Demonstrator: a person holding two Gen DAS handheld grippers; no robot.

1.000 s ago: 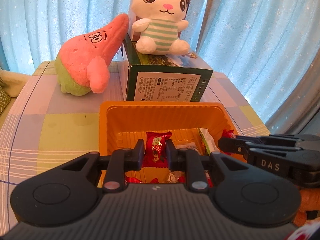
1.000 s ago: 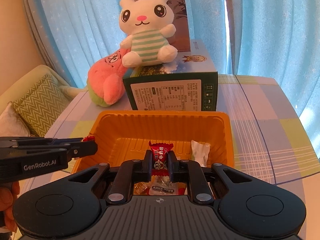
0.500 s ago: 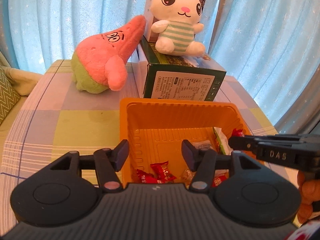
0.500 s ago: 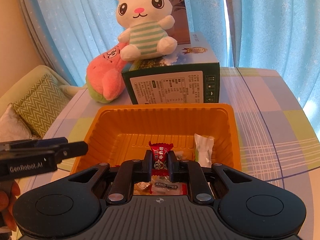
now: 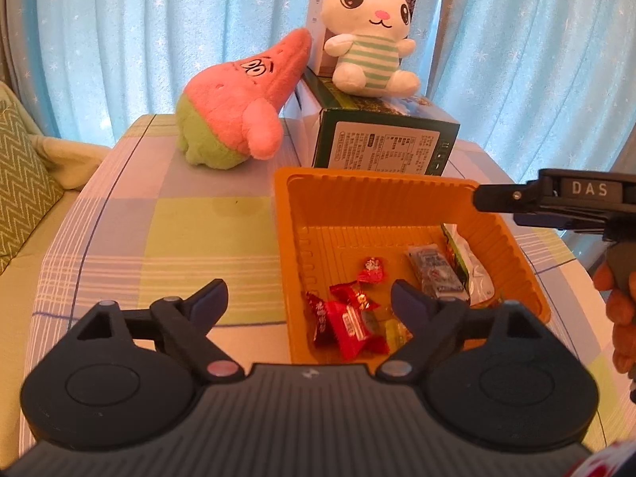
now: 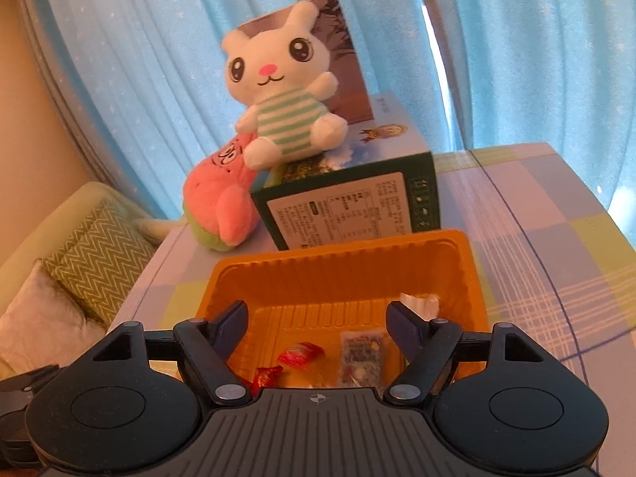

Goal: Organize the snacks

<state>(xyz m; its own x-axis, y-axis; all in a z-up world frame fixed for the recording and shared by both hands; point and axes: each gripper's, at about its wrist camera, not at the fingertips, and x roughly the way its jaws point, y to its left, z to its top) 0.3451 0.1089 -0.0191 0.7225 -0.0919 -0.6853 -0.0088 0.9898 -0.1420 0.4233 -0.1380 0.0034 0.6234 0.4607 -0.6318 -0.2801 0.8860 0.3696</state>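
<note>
Left wrist view shows your left gripper (image 5: 308, 302) spread wide with nothing in it, its jaws having just been opening, straddling the near left wall of the orange tray (image 5: 292, 238). Your right gripper (image 6: 316, 324) has also just been opening, released above the tray floor. The sweets (image 5: 349, 324) lie in the tray, so the drop looks done. Next, you likely need more snacks; none show on the worktop (image 5: 171, 230) from here. Lift clear of the ribbed tray walls first. Open room lies left of the tray; the green box (image 5: 381, 145) crowds its far edge.
</note>
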